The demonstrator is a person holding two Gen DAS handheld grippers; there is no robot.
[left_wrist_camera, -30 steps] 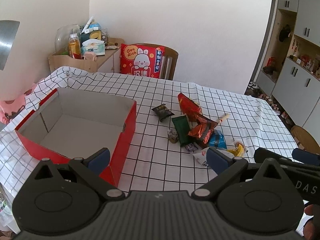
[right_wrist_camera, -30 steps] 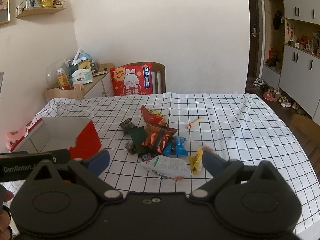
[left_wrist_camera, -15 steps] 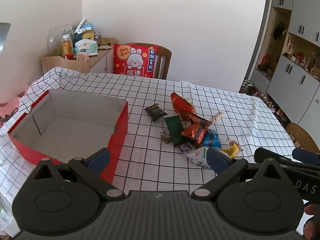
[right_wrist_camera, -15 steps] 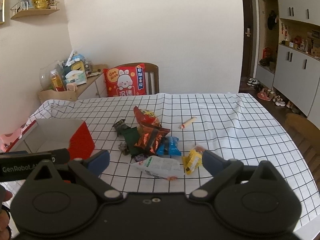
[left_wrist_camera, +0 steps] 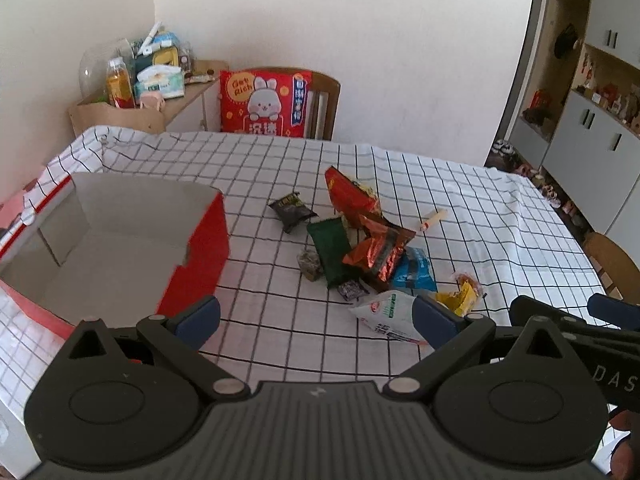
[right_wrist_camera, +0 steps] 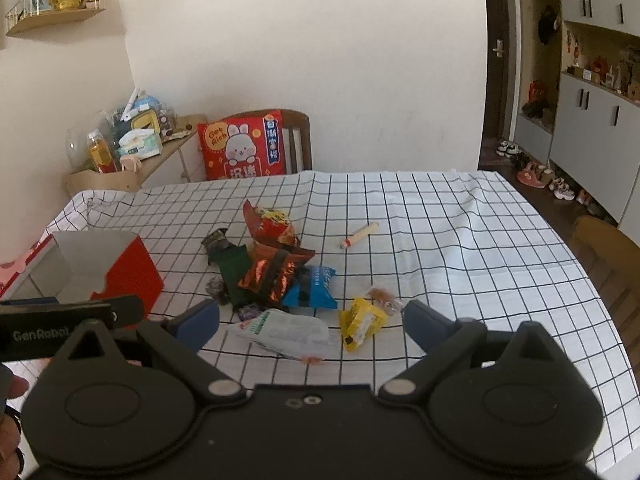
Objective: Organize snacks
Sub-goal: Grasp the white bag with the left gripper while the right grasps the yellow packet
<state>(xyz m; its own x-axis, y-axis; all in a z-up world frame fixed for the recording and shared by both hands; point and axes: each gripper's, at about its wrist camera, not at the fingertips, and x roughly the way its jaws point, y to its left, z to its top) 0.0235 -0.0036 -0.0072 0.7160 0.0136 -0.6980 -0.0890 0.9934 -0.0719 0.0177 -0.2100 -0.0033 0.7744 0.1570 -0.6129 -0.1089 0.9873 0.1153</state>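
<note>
Both the left tongs [left_wrist_camera: 316, 318] and the right tongs [right_wrist_camera: 310, 326] hang above the near edge of the checked surface [right_wrist_camera: 460, 240] with jaws spread wide and nothing between them, seemingly poised to begin picking. The snacks [left_wrist_camera: 360, 240] lie in a loose heap mid-surface, the white packet [right_wrist_camera: 280, 330] nearest the right tongs. The empty red box [left_wrist_camera: 120, 240] stands open-topped just left of the heap, probably so packets need only a short carry.

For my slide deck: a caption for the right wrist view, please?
Open right gripper hovers over a snack pile beside an empty red box on the checked tablecloth.
</note>
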